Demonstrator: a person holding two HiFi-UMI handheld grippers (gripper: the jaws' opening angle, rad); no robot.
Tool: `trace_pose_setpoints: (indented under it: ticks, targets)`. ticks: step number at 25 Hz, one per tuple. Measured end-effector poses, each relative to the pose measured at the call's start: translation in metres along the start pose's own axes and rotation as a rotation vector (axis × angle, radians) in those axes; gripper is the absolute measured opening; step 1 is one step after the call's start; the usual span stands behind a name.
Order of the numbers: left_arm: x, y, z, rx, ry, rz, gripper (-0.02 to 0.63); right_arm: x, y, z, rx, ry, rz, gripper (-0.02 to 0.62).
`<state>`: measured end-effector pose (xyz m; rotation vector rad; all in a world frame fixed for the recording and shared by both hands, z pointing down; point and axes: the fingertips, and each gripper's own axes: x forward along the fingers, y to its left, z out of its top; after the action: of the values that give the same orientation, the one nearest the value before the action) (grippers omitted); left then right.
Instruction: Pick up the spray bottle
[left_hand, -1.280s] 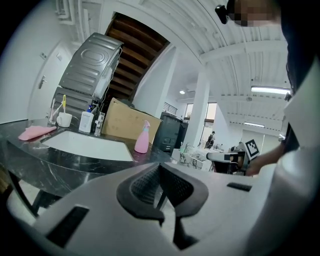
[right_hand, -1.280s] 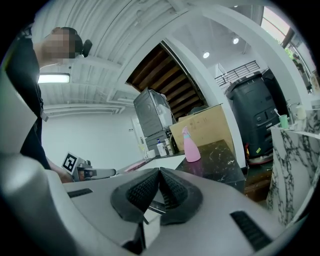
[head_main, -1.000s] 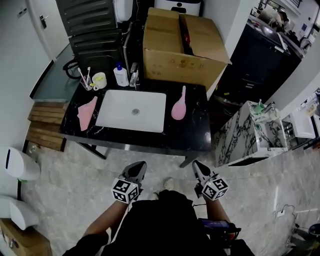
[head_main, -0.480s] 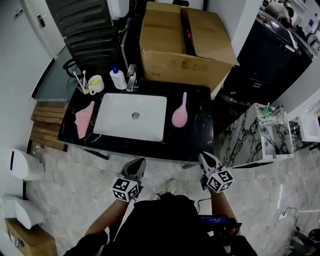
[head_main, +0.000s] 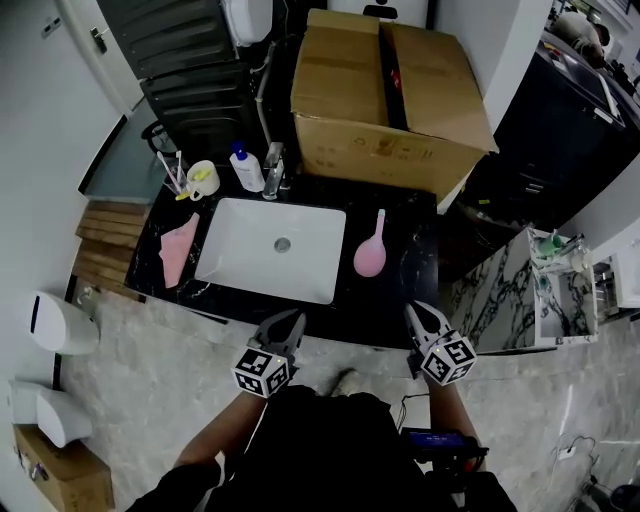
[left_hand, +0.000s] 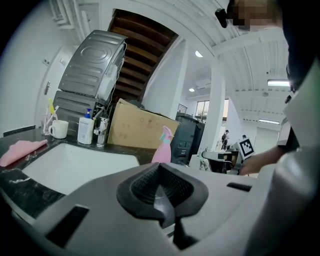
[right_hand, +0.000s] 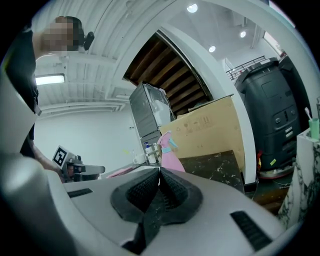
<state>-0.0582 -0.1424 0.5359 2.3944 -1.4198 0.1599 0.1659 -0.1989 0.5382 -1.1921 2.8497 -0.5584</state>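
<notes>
The pink spray bottle (head_main: 371, 250) stands on the black countertop (head_main: 400, 290), just right of the white sink (head_main: 270, 250). In the left gripper view the spray bottle (left_hand: 163, 146) stands ahead past the sink's far corner, and in the right gripper view the spray bottle (right_hand: 170, 150) stands straight ahead with a teal collar. My left gripper (head_main: 291, 322) is at the counter's front edge below the sink, its jaws shut and empty. My right gripper (head_main: 414, 312) is also at the front edge, a little right of the bottle and well short of it, shut with nothing in it.
A big cardboard box (head_main: 395, 85) fills the back of the counter. A pink cloth (head_main: 178, 250), a cup with toothbrushes (head_main: 200, 178), a pump bottle (head_main: 247, 168) and the faucet (head_main: 275, 165) sit round the sink. A marble-patterned cabinet (head_main: 500, 290) stands to the right.
Both grippers and the person have come closer to the counter; the grippers' tips now reach its front edge. Both stay shut and empty.
</notes>
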Motion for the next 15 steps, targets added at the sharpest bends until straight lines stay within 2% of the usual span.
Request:
trace_pose_setpoints:
  ticks: [6,15]
  targets:
    - [0.013,0.016,0.012,0.008,0.009,-0.028,0.008,0.025,0.001,-0.001,0.002,0.019,0.0,0.026]
    - [0.026,0.062,0.032,0.015,0.017,-0.122,0.008,0.066,0.015,0.014,-0.013,-0.018,-0.095,0.026]
